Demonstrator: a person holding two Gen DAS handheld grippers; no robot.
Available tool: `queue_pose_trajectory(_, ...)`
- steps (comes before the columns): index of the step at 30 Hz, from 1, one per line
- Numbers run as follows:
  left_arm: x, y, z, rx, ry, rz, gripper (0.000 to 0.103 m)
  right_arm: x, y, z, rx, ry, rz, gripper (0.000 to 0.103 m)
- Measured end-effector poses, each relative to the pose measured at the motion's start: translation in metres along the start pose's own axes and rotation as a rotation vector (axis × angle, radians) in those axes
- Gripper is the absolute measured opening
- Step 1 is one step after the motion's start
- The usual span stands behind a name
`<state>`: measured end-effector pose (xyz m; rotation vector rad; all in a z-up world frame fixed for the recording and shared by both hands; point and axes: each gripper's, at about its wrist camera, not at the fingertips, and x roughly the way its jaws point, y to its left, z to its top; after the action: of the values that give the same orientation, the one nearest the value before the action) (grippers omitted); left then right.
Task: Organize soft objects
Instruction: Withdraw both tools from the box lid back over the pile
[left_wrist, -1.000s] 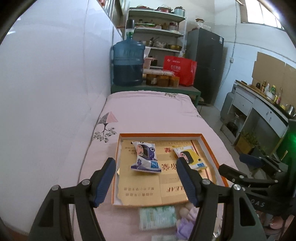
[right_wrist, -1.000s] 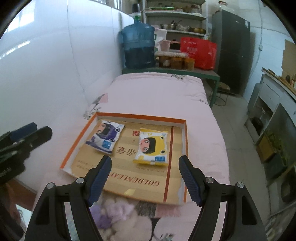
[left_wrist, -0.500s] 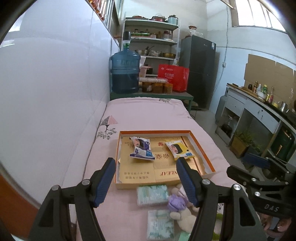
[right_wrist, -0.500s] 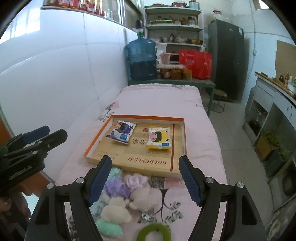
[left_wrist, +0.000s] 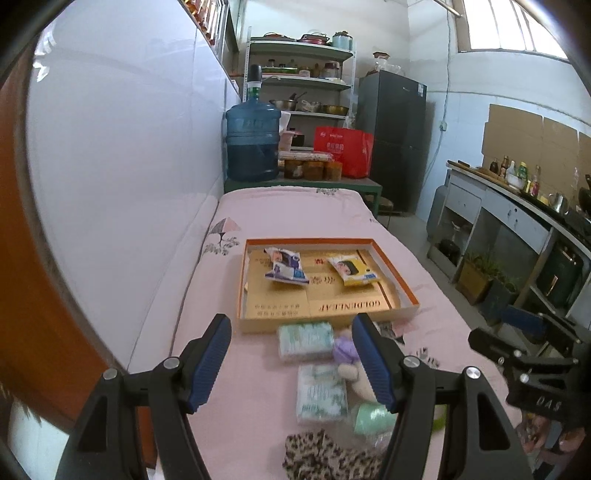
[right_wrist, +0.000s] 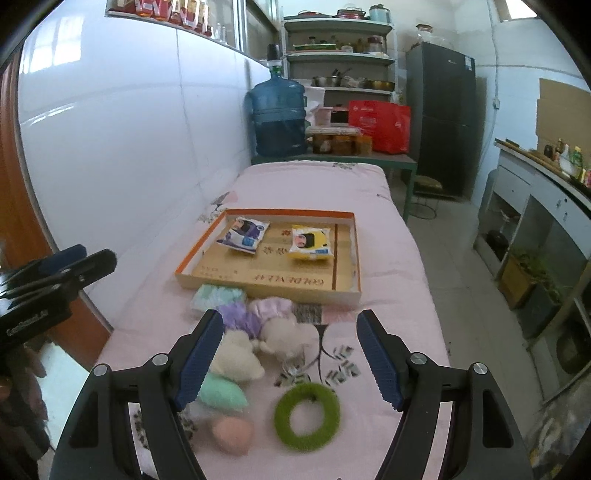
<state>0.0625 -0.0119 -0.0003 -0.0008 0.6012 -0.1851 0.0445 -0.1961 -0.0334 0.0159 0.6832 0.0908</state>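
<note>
Two grippers are in view, both empty. The left gripper (left_wrist: 291, 354) has its jaws spread wide with nothing between the pads; the right gripper (right_wrist: 290, 350) stands likewise wide apart and holds nothing. Both hang above the near end of a pink bedcover (right_wrist: 317, 188), pointing downward toward the items on it.

Tray: a shallow orange-rimmed cardboard tray (right_wrist: 201, 245) lies flat on the cover, mid-bed. Inside it are two snack packets, well apart from each other: a blue-and-white packet (right_wrist: 243, 234) at the left and a yellow packet (right_wrist: 309, 243) at the right.

Loose soft items, all outside the tray on its near side:
- a pale green tissue pack (left_wrist: 306, 339) just beside the tray's near wall, and a second tissue pack (left_wrist: 321, 393) nearer the camera
- a purple fluffy piece (right_wrist: 240, 317) and a lilac one (right_wrist: 275, 306), touching
- two cream plush pieces (right_wrist: 240, 356), bunched against the purple ones
- a mint green cushion-like piece (right_wrist: 221, 395) and a pink rounded piece (right_wrist: 232, 434), close together
- a green fuzzy ring (right_wrist: 307, 415), lying flat, apart from the cluster
- a leopard-print fabric (left_wrist: 321, 458) at the near edge in the left wrist view
</note>
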Motion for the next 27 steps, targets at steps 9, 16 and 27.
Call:
queue_pose_trajectory(9, -0.015, 0.004, -0.039, -0.026, 0.026, -0.019, 0.068, -0.010, -0.001, -0.030, 0.000, 0.010, -0.004, 0.076)
queue_pose_trajectory(16, -0.014, 0.001, -0.070, -0.043, 0.056, -0.033, 0.068, -0.009, 0.001, -0.049, 0.003, 0.017, -0.004, 0.076)
queue_pose_trajectory(27, -0.003, -0.009, -0.105, -0.055, 0.112, -0.062, 0.068, 0.001, 0.001, -0.067, 0.011, 0.042, -0.008, 0.076)
